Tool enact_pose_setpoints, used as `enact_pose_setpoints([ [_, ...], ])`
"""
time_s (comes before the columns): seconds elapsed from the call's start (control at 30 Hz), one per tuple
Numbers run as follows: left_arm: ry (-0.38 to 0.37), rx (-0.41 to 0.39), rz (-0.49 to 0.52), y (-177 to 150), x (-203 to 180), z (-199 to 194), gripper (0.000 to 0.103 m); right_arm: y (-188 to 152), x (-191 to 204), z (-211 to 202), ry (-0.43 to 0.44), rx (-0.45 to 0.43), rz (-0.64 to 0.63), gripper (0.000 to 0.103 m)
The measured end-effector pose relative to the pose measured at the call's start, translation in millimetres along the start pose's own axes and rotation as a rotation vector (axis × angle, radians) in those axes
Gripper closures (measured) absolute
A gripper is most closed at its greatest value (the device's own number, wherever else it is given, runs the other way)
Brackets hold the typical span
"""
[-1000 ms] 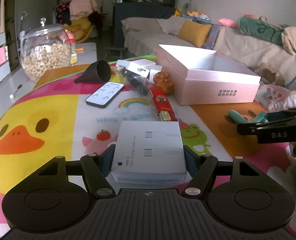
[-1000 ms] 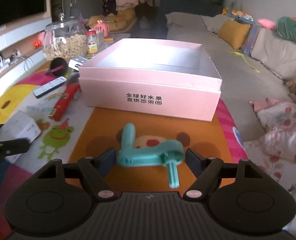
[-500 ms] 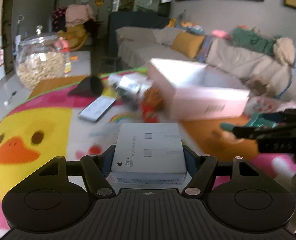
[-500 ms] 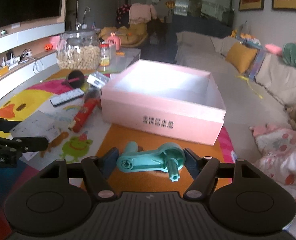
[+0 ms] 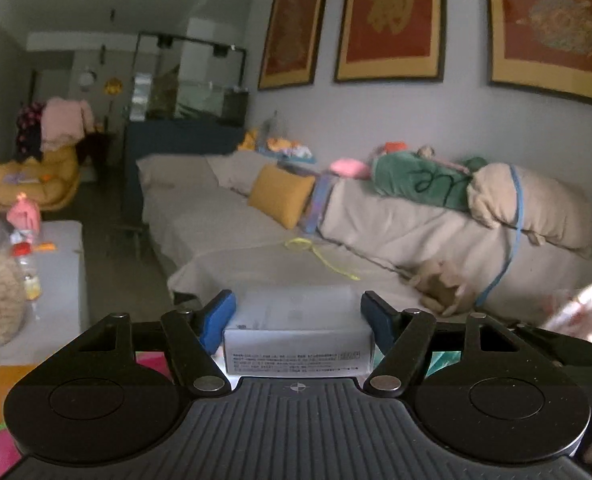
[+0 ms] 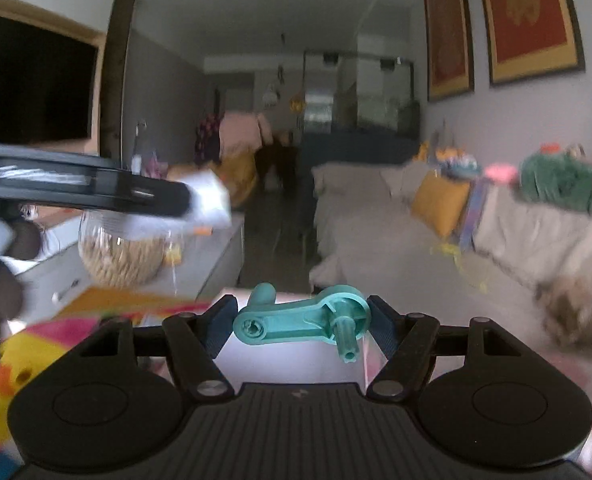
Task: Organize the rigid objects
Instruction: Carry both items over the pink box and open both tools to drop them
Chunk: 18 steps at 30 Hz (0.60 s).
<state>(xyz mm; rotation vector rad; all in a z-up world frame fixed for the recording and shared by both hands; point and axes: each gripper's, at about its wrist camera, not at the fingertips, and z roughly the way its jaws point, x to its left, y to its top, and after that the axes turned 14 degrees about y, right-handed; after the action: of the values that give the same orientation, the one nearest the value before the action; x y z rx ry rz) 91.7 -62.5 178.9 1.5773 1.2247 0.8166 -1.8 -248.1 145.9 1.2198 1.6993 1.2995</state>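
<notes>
Left gripper [image 5: 298, 314] clamping white box [image 5: 298, 334], right gripper [image 6: 300, 320] pinching teal crank [image 6: 302, 322], both raised above pale box interior [image 6: 287, 360], presumably for dropping in.

Ahead of my right gripper [image 6: 300, 322]: open air.
Upper left of it: my left gripper [image 6: 199, 204] with white box [image 6: 209, 200] crosses.
Below left: cereal jar [image 6: 121, 258].

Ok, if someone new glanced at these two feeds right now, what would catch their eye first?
Probably the loads: the left gripper clamps a white box at the bottom centre of its view, and the right gripper grips a teal crank handle the same way. Behind both runs the long beige sofa with a yellow cushion, and red framed pictures hang on the wall above it.
</notes>
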Motion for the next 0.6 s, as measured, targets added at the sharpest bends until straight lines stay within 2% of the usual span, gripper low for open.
enact_pose_setpoints([
  [0.07,0.05,0.07,0.027,-4,-9,33,0.033,6,-7,15,-0.032,0.021,0.006,0.03],
  [0.13,0.05,0.092,0.02,-15,-6,45,0.034,1,-15,17,-0.027,0.019,0.047,0.025],
  [0.23,0.044,0.084,-0.041,-35,16,39,0.034,-24,-24,11,-0.025,0.026,0.085,0.022],
  [0.3,0.084,0.065,-0.061,-49,34,25,0.034,-45,-27,12,-0.053,0.069,0.093,0.022],
  [0.4,0.215,0.032,-0.081,-75,63,-5,0.034,-74,-26,17,-0.057,0.121,0.124,0.022],
  [0.43,0.283,0.027,-0.109,-84,76,-16,0.034,-80,-25,18,-0.047,0.133,0.136,0.022],
  [0.53,0.455,0.067,-0.232,-106,114,-36,0.034,-95,-18,19,0.026,0.187,0.177,0.022],
  [0.6,0.498,0.112,-0.301,-118,137,-43,0.034,-99,-12,21,0.082,0.214,0.193,0.022],
])
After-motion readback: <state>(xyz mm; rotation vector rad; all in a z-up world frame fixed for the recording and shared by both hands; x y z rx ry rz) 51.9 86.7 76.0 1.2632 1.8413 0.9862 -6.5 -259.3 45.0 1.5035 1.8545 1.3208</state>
